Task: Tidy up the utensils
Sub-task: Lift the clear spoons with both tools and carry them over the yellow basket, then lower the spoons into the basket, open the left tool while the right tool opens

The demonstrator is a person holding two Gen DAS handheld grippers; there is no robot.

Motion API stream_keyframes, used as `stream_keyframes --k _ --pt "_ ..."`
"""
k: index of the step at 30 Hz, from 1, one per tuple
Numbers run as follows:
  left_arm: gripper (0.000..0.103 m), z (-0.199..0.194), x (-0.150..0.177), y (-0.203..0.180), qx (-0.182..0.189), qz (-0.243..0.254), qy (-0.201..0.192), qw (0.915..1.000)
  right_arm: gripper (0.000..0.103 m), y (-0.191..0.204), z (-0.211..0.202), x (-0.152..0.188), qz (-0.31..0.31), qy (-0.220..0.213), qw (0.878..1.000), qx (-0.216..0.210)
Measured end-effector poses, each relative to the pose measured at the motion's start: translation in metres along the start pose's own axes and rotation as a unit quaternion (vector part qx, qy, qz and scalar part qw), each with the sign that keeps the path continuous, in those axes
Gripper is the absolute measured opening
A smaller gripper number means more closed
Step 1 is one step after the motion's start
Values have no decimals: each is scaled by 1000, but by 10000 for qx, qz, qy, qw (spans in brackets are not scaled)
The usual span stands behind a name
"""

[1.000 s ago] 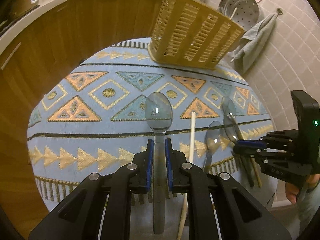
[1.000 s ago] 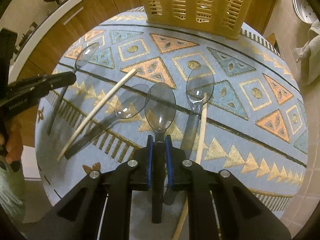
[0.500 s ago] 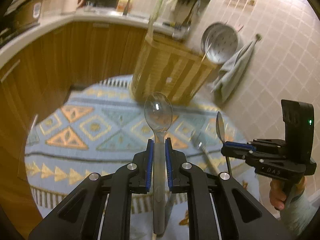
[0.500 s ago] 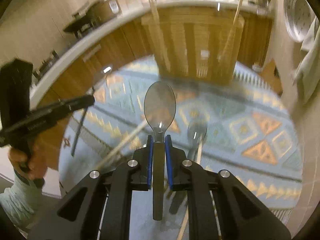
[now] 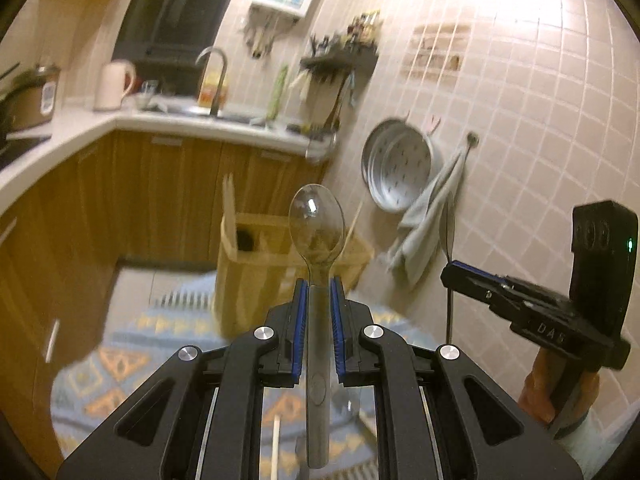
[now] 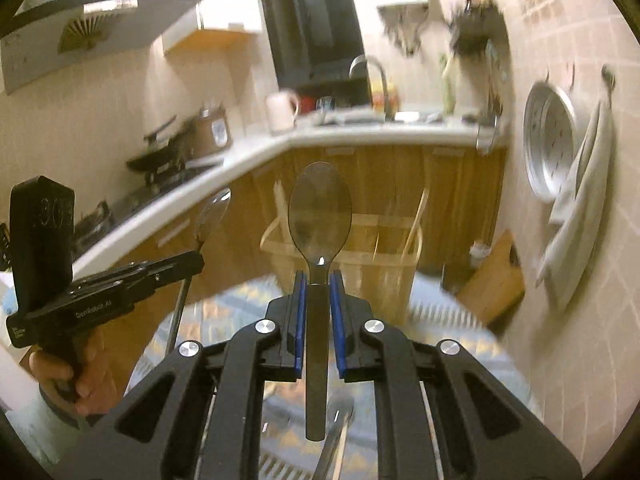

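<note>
My left gripper (image 5: 319,294) is shut on the handle of a clear plastic spoon (image 5: 317,226), whose bowl stands up in front of the woven utensil basket (image 5: 248,280). My right gripper (image 6: 319,286) is shut on a darker see-through spoon (image 6: 320,216), also bowl up, facing the same basket (image 6: 392,268). Each gripper shows in the other's view: the right gripper (image 5: 450,274) with its spoon edge-on, the left gripper (image 6: 196,258) with its spoon (image 6: 212,212). Both are raised above the patterned tablecloth (image 5: 120,360). A chopstick (image 5: 275,440) and another spoon (image 6: 336,432) lie on it below.
Chopsticks stand inside the basket. Behind it run wooden cabinets and a white counter (image 6: 360,136) with a sink, kettle and pots. On the tiled wall at the right hang a metal steamer tray (image 5: 396,164) and a grey towel (image 5: 432,216). A hand (image 6: 76,376) holds the left gripper.
Both grippers have lifted off the table with their spoons and tipped up from looking down at the cloth to looking across at the basket and kitchen wall. Both grips are unchanged.
</note>
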State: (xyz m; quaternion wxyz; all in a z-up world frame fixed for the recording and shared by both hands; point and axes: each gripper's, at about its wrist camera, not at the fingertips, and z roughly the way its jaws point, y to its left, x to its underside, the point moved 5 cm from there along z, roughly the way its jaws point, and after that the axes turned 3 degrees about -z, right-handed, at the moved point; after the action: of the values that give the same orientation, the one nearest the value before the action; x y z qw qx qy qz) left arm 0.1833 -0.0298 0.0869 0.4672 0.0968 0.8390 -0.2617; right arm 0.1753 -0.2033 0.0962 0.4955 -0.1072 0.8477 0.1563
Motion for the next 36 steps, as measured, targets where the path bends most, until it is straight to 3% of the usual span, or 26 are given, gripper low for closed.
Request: stream_keyframes --k 9,16,25,36 --pt "10 33 -57 -6 -84 318 -1128 9931 10 -22 28 -43 -128 -866 9958 257" --pt "10 62 -85 4 -111 478 -1613 9857 10 -46 54 -65 -127 -1395 9894 389" --pt "10 104 -85 21 -343 515 -1769 9823 10 -83 104 -65 154 -1480 9871 593" --pt "10 128 -68 37 -616 593 -1714 9815 10 -85 138 -42 -14 -1347 9886 668"
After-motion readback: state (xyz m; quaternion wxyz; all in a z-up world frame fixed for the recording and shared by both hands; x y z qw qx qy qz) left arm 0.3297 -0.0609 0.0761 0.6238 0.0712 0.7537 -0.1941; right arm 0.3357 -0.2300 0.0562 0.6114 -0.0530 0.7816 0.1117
